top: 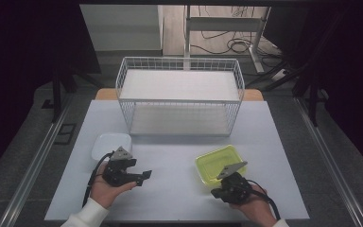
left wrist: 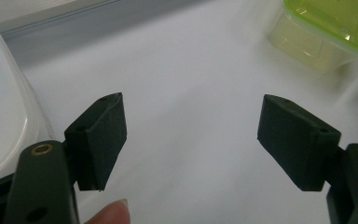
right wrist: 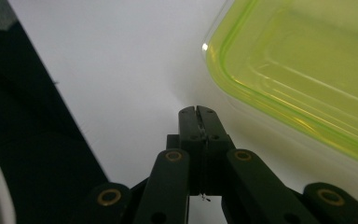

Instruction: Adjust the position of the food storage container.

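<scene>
My left gripper [top: 141, 171] rests low over the white table [top: 170, 156] at the front left, held in a hand. Its jaws point right and stand wide open with nothing between them [left wrist: 191, 121]. A white lidded container [top: 111, 144] lies just behind it, at the left edge of the left gripper view [left wrist: 0, 107]. My right gripper [top: 217, 191] is at the front right, shut with nothing in it [right wrist: 197, 112]. Its tips sit just beside the near corner of a yellow-green transparent container [top: 220, 163], whose rim is close on the right [right wrist: 298, 74].
A white wire basket [top: 179, 97] with a white floor stands at the back middle of the table. The table's front edge and the dark floor [right wrist: 23, 135] lie close to the right gripper. A fingertip [left wrist: 114, 212] shows under the left jaw. Bare tabletop lies between the two grippers.
</scene>
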`<state>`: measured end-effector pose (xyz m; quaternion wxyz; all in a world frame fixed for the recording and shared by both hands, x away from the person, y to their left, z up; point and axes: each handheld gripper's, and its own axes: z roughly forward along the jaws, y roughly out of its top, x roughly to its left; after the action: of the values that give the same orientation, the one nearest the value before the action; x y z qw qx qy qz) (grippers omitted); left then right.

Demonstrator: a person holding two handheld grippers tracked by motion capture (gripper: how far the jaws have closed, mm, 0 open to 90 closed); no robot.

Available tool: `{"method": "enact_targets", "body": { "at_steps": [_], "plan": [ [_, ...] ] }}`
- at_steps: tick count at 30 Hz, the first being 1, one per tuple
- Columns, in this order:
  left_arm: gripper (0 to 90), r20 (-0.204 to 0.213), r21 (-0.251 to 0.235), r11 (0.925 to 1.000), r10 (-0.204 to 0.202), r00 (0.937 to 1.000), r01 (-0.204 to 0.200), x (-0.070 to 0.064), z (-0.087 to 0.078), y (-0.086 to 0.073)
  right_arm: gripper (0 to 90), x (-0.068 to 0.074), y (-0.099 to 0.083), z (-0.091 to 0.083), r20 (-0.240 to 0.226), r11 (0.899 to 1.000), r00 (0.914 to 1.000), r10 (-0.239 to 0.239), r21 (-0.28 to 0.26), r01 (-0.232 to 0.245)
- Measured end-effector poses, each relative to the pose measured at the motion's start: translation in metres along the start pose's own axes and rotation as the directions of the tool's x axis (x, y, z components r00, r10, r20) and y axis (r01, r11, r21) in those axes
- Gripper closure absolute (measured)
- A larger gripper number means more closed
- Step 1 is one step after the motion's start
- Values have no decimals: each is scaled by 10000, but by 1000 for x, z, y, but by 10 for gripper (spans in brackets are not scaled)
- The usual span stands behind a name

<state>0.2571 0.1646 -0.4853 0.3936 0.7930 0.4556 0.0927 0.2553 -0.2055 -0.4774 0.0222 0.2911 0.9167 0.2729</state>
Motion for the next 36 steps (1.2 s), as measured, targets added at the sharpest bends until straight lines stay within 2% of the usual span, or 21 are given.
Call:
{"method": "enact_targets", "body": {
  "at_steps": [3,4,5,6,7,9,10,11,12,14,17,19,22,23,25,27,34,36],
  "plan": [
    [238,-5,-17,10000,-37,10000,37,0,0,0,886,-8,-5,-21,319,9982,9990,300,-526,-283],
    [238,-2,-18,10000,-33,10000,33,0,0,1,886,-15,-6,-29,501,9959,9972,559,-733,-522],
    [238,14,-12,10000,-21,10000,21,-1,0,1,886,-29,-8,-39,830,9903,9918,975,-1073,-884],
    [238,24,-23,10000,-31,10000,31,-1,0,1,886,-29,-8,-39,830,9903,9918,975,-1073,-884],
    [238,36,8,10000,13,10000,-13,-1,1,2,887,-37,-9,-43,1091,9879,9873,1153,-1168,-1025],
    [237,67,5,10000,7,10000,-7,-2,2,2,887,-51,-10,-47,1568,9845,9768,1457,-1209,-1275],
    [237,65,13,10000,15,10000,-15,-2,2,2,887,-62,-12,-48,1693,9783,9690,1797,-1341,-1580],
    [237,71,18,10000,13,10000,-13,-2,2,2,887,-77,-15,-49,2185,9734,9527,2110,-1358,-1845],
    [237,69,14,10000,16,10000,-16,-1,2,2,887,-77,-15,-49,2185,9734,9527,2110,-1358,-1845],
    [238,50,6,10000,-2,10000,2,-1,1,2,887,-90,-18,-50,2401,9646,9379,2503,-1447,-2204],
    [238,38,9,10000,-44,10000,44,0,1,1,887,-102,-22,-50,2775,9603,9212,2727,-1365,-2432],
    [239,28,32,10000,-43,10000,43,0,1,1,887,-107,-25,-47,2894,9587,9149,2813,-1262,-2549],
    [239,32,27,10000,-44,10000,44,0,0,1,887,-111,-27,-41,2871,9575,9137,2874,-1081,-2673],
    [239,31,22,10000,-47,10000,47,0,0,1,887,-110,-28,-37,2777,9589,9179,2834,-978,-2664],
    [239,25,3,10000,-77,10000,77,0,0,1,887,-109,-27,-36,2757,9607,9204,2773,-922,-2618],
    [239,23,-15,9999,-101,9999,101,0,-1,1,887,-103,-25,-33,2757,9652,9251,2611,-892,-2459],
    [238,25,-12,9999,-127,9999,127,1,0,1,887,-89,-17,-27,2589,9703,9353,2412,-828,-2273],
    [238,24,-7,9999,-129,9999,129,1,0,1,887,-82,-12,-23,2477,9740,9421,2260,-737,-2143]
  ]
}}
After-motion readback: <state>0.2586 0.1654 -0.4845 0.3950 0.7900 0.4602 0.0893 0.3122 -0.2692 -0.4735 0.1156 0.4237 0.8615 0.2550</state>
